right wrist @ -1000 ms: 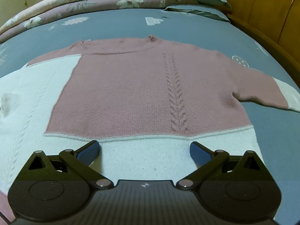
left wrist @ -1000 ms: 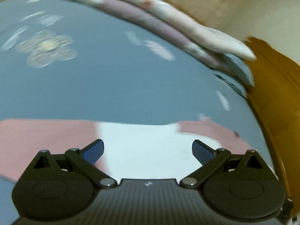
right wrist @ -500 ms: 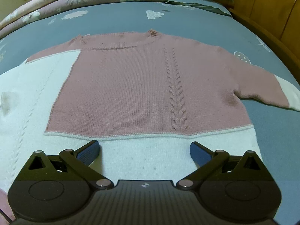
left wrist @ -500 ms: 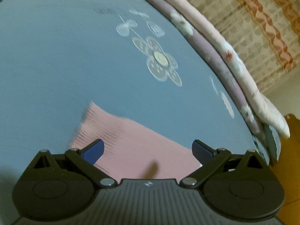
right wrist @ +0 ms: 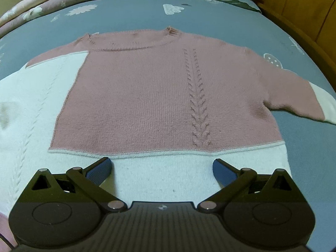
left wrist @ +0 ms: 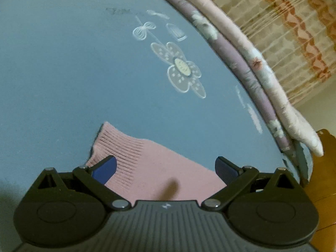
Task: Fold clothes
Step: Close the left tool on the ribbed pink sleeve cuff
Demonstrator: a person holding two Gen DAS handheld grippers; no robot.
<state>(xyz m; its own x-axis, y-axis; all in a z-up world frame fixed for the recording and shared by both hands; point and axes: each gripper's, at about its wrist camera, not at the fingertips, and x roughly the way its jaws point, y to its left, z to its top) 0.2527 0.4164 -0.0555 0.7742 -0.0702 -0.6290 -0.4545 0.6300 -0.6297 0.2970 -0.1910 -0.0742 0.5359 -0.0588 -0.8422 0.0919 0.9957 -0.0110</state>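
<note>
I saw 1 sweater [right wrist: 159, 96] lying flat on the bed [right wrist: 130, 8]. My left tongs [left wrist: 166, 168] stood open over 1 pink cuff [left wrist: 117, 147]; my right tongs [right wrist: 161, 169] stood open above the white hem [right wrist: 163, 176]. I could read no writing.

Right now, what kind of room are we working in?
Most likely a bedroom. The sweater lies flat on a bed with a blue flower-print sheet, a rolled floral quilt along its edge, a wooden headboard and a patterned curtain beyond.
</note>
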